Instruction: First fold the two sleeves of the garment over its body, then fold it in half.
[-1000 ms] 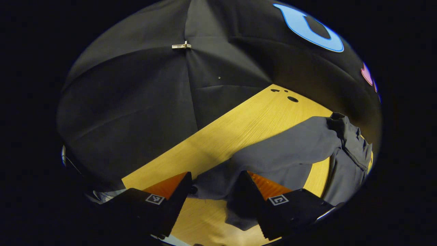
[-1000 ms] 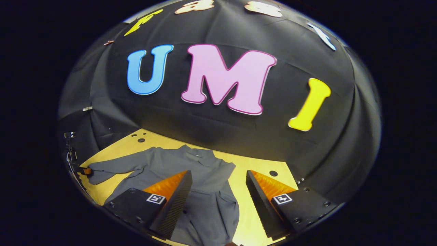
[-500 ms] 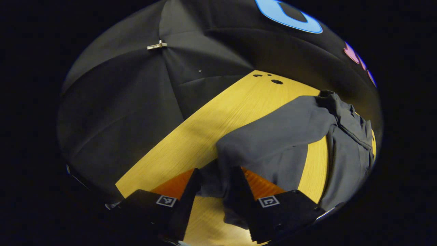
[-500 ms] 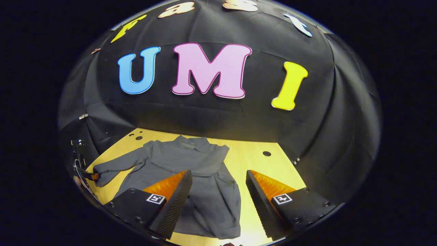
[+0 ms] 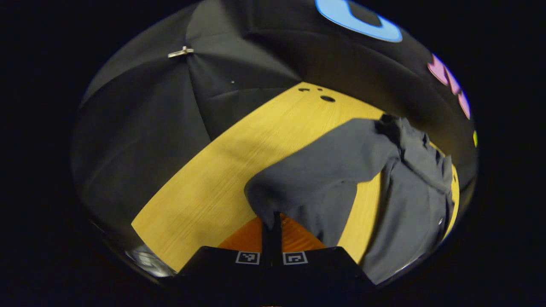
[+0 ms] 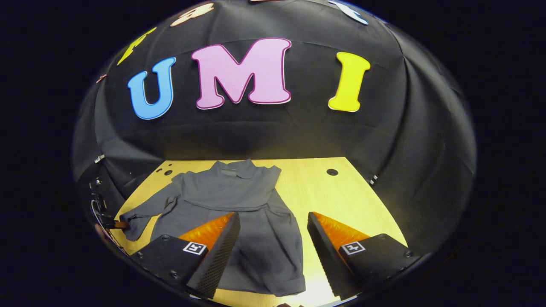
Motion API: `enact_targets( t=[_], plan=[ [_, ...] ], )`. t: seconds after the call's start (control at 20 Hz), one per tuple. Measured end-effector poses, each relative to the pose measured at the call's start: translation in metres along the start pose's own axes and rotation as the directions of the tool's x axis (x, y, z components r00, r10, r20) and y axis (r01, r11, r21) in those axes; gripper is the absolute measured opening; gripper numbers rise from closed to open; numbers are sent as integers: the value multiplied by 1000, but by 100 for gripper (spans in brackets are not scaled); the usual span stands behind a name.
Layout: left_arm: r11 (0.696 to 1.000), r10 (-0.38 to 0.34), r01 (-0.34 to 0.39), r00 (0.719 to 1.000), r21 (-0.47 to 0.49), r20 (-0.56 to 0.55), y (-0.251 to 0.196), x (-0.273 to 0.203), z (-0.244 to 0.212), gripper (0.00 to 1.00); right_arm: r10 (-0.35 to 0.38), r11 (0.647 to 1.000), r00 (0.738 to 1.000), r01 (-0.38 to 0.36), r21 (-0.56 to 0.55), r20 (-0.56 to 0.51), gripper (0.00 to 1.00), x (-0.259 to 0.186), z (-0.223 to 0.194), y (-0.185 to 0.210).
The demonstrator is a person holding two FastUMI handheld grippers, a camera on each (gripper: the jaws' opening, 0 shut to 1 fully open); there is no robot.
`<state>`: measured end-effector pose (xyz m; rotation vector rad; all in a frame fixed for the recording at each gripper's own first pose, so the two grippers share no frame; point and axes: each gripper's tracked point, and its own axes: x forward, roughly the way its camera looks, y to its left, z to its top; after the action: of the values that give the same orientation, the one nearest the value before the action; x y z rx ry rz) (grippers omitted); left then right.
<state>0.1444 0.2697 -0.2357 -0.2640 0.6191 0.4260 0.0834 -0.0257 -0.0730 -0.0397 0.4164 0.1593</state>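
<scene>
A grey long-sleeved garment [image 6: 239, 194] lies flat on the wooden table [image 6: 341, 192], collar toward the booth wall. In the left gripper view its sleeve [image 5: 324, 170] runs from the shoulder down to my left gripper [image 5: 271, 216], which is shut on the cuff. That same gripper [image 6: 114, 224] appears at the far left of the right gripper view, holding the sleeve end [image 6: 136, 217]. My right gripper [image 6: 273, 249] hovers open above the garment's lower half, with nothing between its fingers. The other sleeve appears to lie along the body's right side [image 6: 283, 238].
Round holes [image 6: 332, 172] mark the table's far right, and more holes [image 5: 327, 98] sit at its far left corner. The black cloth wall [image 6: 256, 136] closes the back and both sides. Bare wood [image 5: 204, 187] lies to the left of the sleeve.
My left gripper has shut on the sleeve cuff, which was loose between its open fingers before. The right gripper has drawn back, so more of the garment's hem shows.
</scene>
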Motion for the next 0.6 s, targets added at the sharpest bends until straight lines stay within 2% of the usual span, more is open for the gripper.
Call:
enact_targets(
  t=[0.1, 0.3, 0.6],
  plan=[
    [999, -1, 3, 999, -37, 35, -10, -9, 18, 6, -9, 1000, 1000, 9, 12, 0, 98, 12, 5, -12],
    [999, -40, 43, 994, -25, 103, -40, -28, 67, 5, -20, 999, 1000, 20, 48, 5, 98, 28, 10, -32],
    [991, -137, 132, 964, 34, 228, -126, -58, 146, 5, -37, 998, 999, 37, 48, -2, 98, 37, 9, -66]
  ],
)
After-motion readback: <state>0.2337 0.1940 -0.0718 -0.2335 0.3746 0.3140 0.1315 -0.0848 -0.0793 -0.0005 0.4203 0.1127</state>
